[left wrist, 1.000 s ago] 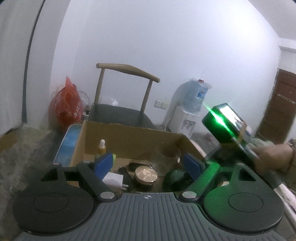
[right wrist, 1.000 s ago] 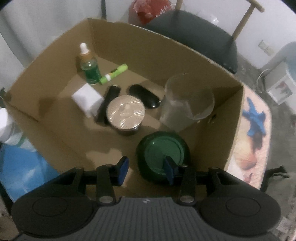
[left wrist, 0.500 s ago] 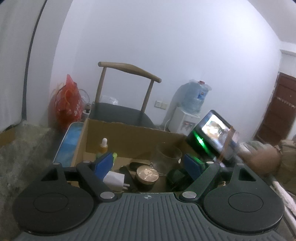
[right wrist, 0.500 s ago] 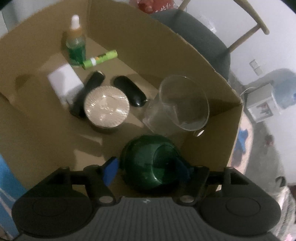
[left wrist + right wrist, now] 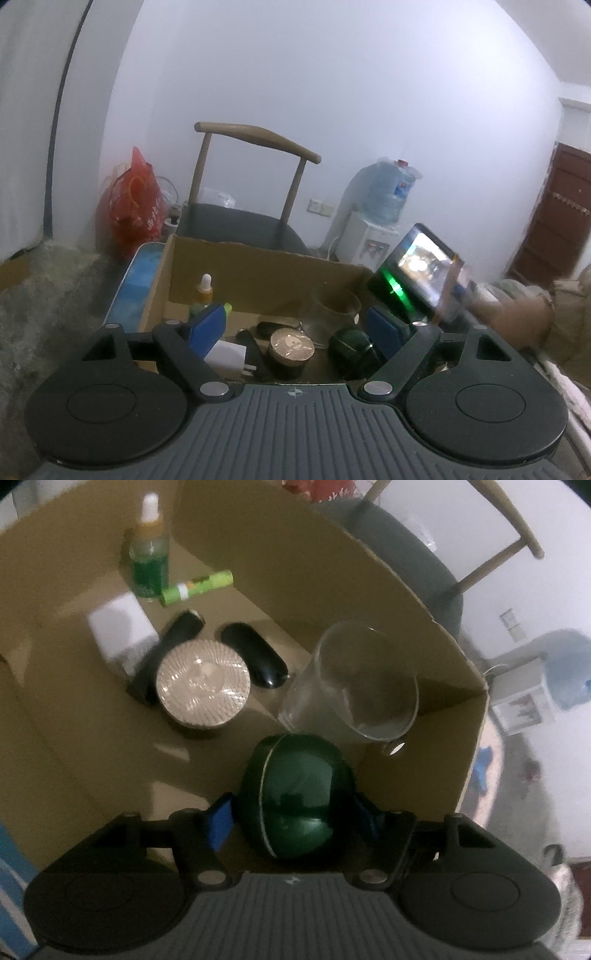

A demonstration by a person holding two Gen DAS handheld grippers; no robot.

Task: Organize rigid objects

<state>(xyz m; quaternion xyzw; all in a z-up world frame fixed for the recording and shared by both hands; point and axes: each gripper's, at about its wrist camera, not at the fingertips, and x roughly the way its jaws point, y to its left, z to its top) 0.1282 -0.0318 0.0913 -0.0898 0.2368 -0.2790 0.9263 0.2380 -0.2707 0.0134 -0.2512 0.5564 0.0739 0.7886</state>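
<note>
Right gripper (image 5: pixel 291 818) points steeply down into the cardboard box (image 5: pixel 369 590). Its fingers (image 5: pixel 219 823) are spread either side of the dark green round jar (image 5: pixel 295 794); they have just widened and then eased in a little. The jar is between them, with the pads right beside its sides and no clear squeeze. The jar lies tipped on its side on the box floor at lower centre of the right wrist view, touching the base of the clear glass (image 5: pixel 354 686) above and to its right. The glass stands in the box's right corner. Left of the glass is a round tin with a shiny lid (image 5: pixel 203 683). A black oval case (image 5: pixel 255 653) sits just to the tin's upper right, and a second black piece (image 5: pixel 177 635) is partly under the tin's left edge. A white plug adapter (image 5: pixel 118 627) is at mid left. A green tube (image 5: pixel 199 585) lies flat at upper left, just beside the upright green dropper bottle (image 5: pixel 149 554). Left gripper (image 5: pixel 295 321) sits low at the near edge of the box, fingers (image 5: pixel 210 321) spread wide with nothing between them. In the left wrist view the same jar (image 5: pixel 351 347) shows at lower centre right. The right tool's lit screen and the person's hand (image 5: pixel 513 317) are at the right edge, blurred. A wooden chair (image 5: pixel 236 221), a red bag (image 5: pixel 135 203) and a water dispenser (image 5: pixel 373 236) stand behind the box.
</note>
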